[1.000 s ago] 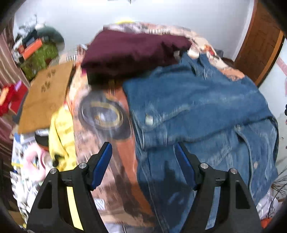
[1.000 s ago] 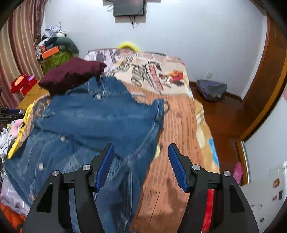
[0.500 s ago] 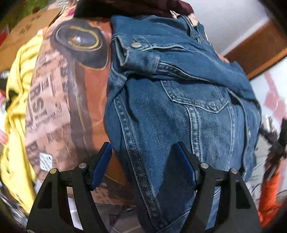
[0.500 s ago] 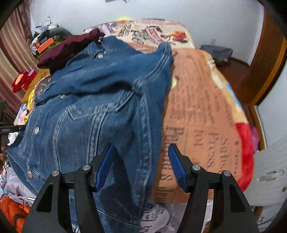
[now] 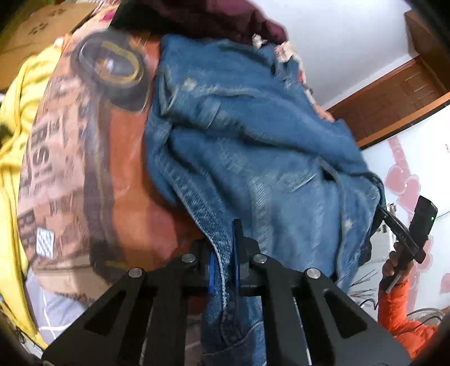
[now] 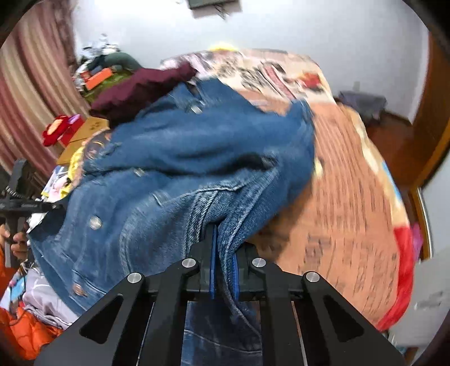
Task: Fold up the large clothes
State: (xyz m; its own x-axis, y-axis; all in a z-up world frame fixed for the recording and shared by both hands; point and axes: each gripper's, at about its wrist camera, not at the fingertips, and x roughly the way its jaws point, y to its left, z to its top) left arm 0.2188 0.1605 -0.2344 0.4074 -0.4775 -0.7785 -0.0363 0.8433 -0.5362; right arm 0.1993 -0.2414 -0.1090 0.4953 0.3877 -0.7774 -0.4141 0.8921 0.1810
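A blue denim jacket (image 5: pixel 253 157) lies bunched on the bed. My left gripper (image 5: pixel 223 261) is shut on its near left hem edge, blue pads pinching the seam. In the right wrist view the same jacket (image 6: pixel 197 157) rises in folds, and my right gripper (image 6: pixel 225 267) is shut on its near right hem edge. The right gripper also shows in the left wrist view (image 5: pixel 405 231), held by a hand in an orange sleeve, at the jacket's far right corner.
An orange printed blanket (image 6: pixel 351 197) covers the bed. A maroon garment (image 6: pixel 140 87) lies at the jacket's far end, also seen in the left wrist view (image 5: pixel 202 17). A yellow cloth (image 5: pixel 11 157) and cardboard boxes (image 6: pixel 87 129) are on the left. A wooden door (image 5: pixel 405 95) stands at right.
Both grippers moved down to the jacket's near hem and closed on it. The jacket has bunched up and lifted at the near edge.
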